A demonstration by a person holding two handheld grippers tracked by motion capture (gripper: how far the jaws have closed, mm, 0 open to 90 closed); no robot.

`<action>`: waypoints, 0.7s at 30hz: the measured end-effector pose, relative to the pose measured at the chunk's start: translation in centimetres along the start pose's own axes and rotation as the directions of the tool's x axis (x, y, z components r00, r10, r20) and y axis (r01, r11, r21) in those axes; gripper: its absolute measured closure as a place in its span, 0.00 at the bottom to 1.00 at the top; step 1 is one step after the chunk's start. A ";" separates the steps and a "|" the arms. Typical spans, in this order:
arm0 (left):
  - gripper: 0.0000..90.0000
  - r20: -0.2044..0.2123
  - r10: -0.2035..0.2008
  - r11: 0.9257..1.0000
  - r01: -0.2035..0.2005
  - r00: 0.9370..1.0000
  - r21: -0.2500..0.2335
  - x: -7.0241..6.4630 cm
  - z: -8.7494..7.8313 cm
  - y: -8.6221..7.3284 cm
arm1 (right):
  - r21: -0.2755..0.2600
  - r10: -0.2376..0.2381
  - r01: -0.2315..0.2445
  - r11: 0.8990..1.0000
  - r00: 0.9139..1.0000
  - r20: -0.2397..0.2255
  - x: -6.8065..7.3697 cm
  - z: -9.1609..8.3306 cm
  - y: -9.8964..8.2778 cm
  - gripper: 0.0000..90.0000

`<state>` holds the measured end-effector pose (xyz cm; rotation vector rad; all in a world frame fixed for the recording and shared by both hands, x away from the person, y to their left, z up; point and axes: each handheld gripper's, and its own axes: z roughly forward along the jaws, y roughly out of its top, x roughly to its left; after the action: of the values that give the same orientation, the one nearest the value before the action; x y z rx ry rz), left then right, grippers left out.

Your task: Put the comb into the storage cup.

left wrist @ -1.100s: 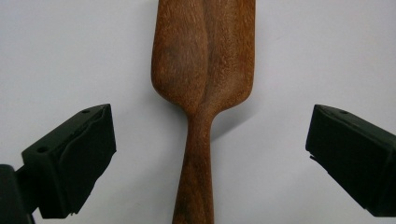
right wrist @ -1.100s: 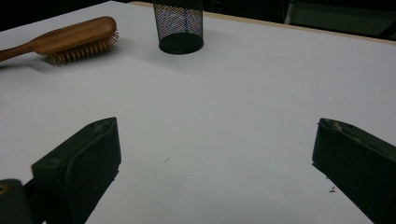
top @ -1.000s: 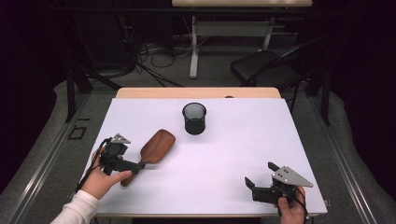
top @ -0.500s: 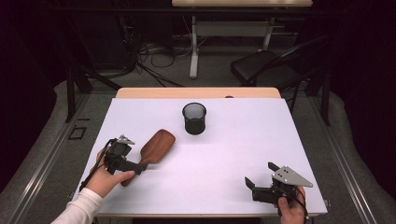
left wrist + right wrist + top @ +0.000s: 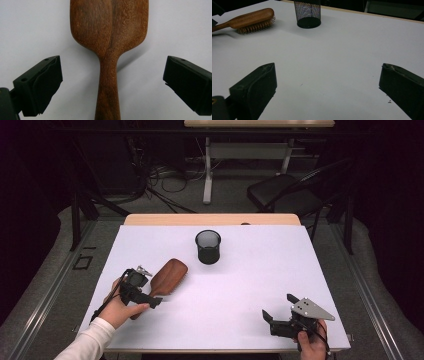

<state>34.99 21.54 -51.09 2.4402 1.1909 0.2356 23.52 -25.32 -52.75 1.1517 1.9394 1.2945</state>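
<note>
**Left gripper straddles brush handle**

The left gripper (image 5: 150, 297) hangs over the brown wooden paddle hairbrush (image 5: 167, 276), jaws spread wide either side of its handle, not touching. The brush lies at eight o'clock from the black mesh cup (image 5: 208, 247). The right gripper (image 5: 280, 312) gapes empty at five o'clock.

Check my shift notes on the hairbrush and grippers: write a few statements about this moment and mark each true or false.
1. The left gripper is open, its jaws either side of the wooden hairbrush handle. True.
2. The hairbrush lies bristles up. False: bristles face down, wooden back up.
3. The black mesh cup stands upright on the white table. True.
4. The right gripper holds the mesh cup. False: it is open, holding nothing, near the table's front right edge.
</note>
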 end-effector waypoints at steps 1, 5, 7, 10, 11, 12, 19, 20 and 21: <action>0.03 -0.003 0.004 1.000 -0.004 1.000 0.009 0.0 0.1 0.1 | 0.000 0.001 -0.001 1.000 1.000 -0.001 0.0 0.0 0.0 0.01; 0.06 -0.013 0.016 0.999 -0.016 1.000 0.037 -0.1 0.4 0.3 | 0.002 0.000 0.000 1.000 1.000 0.001 0.0 0.0 0.0 0.01; 0.07 -0.015 0.016 0.999 -0.015 1.000 0.047 -0.1 0.5 0.4 | 0.003 0.000 0.000 1.000 1.000 0.001 0.0 0.0 0.0 0.01; 0.10 -0.029 0.021 0.998 -0.020 0.999 0.061 -0.1 0.6 0.6 | 0.004 -0.002 0.002 1.000 1.000 0.001 0.0 0.0 0.0 0.01; 0.14 -0.032 0.023 0.997 -0.021 0.999 0.068 -0.1 0.7 0.6 | 0.005 -0.003 0.003 1.000 1.000 0.001 0.0 0.0 0.0 0.02; 0.16 -0.034 0.026 0.997 -0.024 0.999 0.072 -0.1 0.7 0.7 | 0.005 -0.003 0.003 1.000 1.000 0.000 0.0 0.0 0.0 0.02; 0.18 -0.044 0.043 0.995 -0.039 0.998 0.093 -0.2 1.0 1.0 | 0.000 -0.003 0.003 1.000 1.000 -0.002 0.0 0.1 0.0 0.02; 0.20 -0.044 0.042 0.995 -0.038 0.998 0.094 -0.2 1.0 1.0 | 0.001 -0.003 0.003 1.000 1.000 -0.002 0.0 0.1 0.0 0.02; 0.21 -0.047 0.047 0.995 -0.042 0.998 0.094 -0.2 1.0 1.0 | 0.001 -0.002 0.002 1.000 1.000 -0.003 0.0 0.1 0.0 0.02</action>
<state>35.92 20.48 -51.56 2.5569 1.1941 0.2607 23.62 -25.28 -52.84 1.1485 1.9436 1.2949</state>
